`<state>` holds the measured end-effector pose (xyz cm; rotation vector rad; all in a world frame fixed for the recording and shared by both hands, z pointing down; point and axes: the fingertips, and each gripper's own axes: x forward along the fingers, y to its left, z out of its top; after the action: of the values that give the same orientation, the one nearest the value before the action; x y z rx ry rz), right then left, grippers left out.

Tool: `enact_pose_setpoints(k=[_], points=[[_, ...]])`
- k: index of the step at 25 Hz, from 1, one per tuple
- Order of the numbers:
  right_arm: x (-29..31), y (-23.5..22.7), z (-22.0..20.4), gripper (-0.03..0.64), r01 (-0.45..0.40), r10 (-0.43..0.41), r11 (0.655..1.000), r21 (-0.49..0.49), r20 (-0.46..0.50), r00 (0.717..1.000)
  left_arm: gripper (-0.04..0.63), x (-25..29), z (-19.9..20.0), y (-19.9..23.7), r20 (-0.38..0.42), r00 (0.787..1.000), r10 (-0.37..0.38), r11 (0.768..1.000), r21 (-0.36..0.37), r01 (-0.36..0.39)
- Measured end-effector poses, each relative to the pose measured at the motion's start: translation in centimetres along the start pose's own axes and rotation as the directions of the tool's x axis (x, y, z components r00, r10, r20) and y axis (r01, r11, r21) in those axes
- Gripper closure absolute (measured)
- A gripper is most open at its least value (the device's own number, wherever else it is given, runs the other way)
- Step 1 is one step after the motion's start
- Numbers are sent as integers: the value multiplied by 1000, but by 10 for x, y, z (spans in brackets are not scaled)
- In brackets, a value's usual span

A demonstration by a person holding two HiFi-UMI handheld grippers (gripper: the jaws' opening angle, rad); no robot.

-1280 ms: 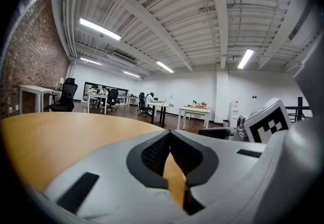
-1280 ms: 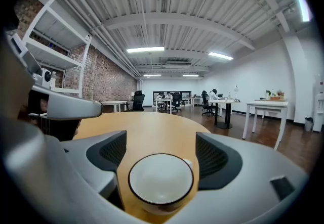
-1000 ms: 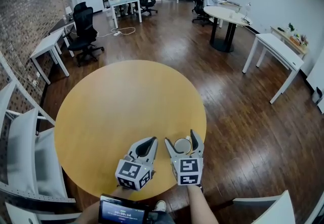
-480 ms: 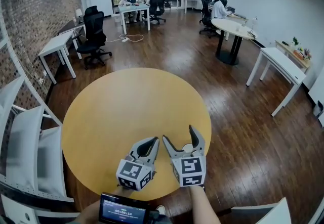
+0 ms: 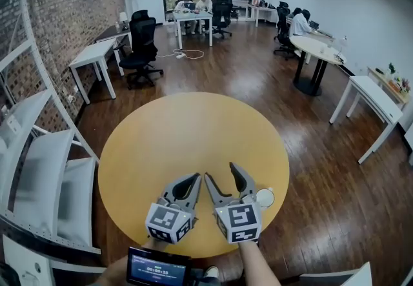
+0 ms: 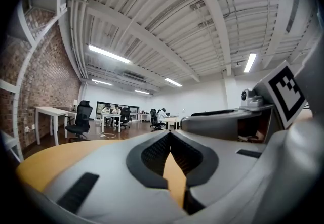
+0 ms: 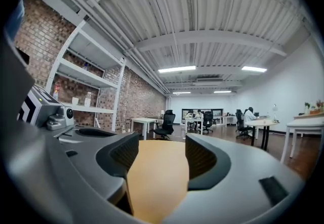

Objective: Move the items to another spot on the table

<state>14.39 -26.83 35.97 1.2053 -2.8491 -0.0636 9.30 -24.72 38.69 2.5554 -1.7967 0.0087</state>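
A: While the grey right gripper point(image 5: 220, 172) has just been narrowing its jaws, they stand apart on nothing; the grey left gripper point(image 5: 195, 179) is closed, empty.

B: The item?

A: A small round white object point(image 5: 264, 197) just right of the right gripper, at the round yellow wooden table's point(image 5: 161, 136) rim. A sideways nudge could tip it off.

Left claw point(image 5: 195, 179) level, jaws together; right claw point(image 5: 221, 172) beside it, level, jaws part-open, lately closing, empty.
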Motion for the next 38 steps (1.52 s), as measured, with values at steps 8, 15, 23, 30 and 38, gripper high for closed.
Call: enact_pose_setpoints(k=[8, 15, 23, 30, 38], points=[[27, 83, 19, 557, -83, 84, 996, -17, 34, 996, 594, -53, 18, 58, 26, 996, 82, 996, 15, -83], [39, 144, 26, 617, -144, 142, 989, 24, 65, 988, 594, -94, 29, 97, 53, 990, 133, 990, 38, -135], [42, 184, 23, 617, -171, 170, 985, 6, 58, 984, 594, -120, 29, 111, 57, 988, 141, 988, 59, -144], [36, 187, 24, 617, -152, 151, 988, -2, 60, 987, 594, -126, 23, 106, 54, 990, 128, 990, 54, -131], [34, 180, 23, 617, -134, 134, 991, -12, 57, 989, 594, -121, 20, 99, 49, 992, 112, 992, 47, -115]])
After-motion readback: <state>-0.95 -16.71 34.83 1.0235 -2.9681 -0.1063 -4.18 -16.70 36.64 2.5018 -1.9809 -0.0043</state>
